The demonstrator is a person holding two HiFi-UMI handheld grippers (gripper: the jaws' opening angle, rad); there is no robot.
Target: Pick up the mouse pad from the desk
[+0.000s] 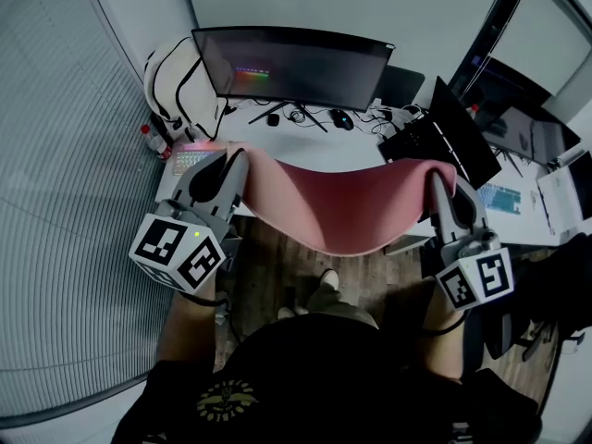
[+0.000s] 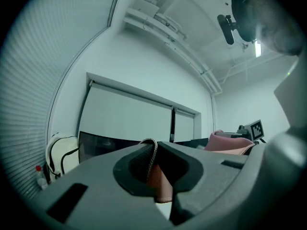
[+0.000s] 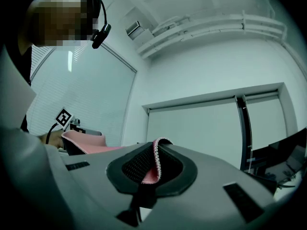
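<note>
pad: we hold the pink pad [image 1: 356, 206] in the air between both grippers. It sags in the middle, on our side of the desk [image 1: 342, 151].
left gripper [image 1: 239, 160]: jaws clamped on the pad's left end. Its own view shows the stitched edge [image 2: 152, 152] pinched between them.
right gripper [image 1: 437, 181]: jaws clamped on the right end, with the edge [image 3: 156, 152] pinched the same way.
done: both ends are gripped and the pad is lifted. We see no part of it lying on the desk.
left: very little. We judge the pick-up essentially complete, and what remains is keeping it level and clear of the desk edge.
risk: the pad is limp and each grip bites only a narrow strip of edge, so we think a jerk could pull one end free.
clutter: the monitor [image 1: 291, 63] and cables sit behind the pad, well apart from it.
</note>
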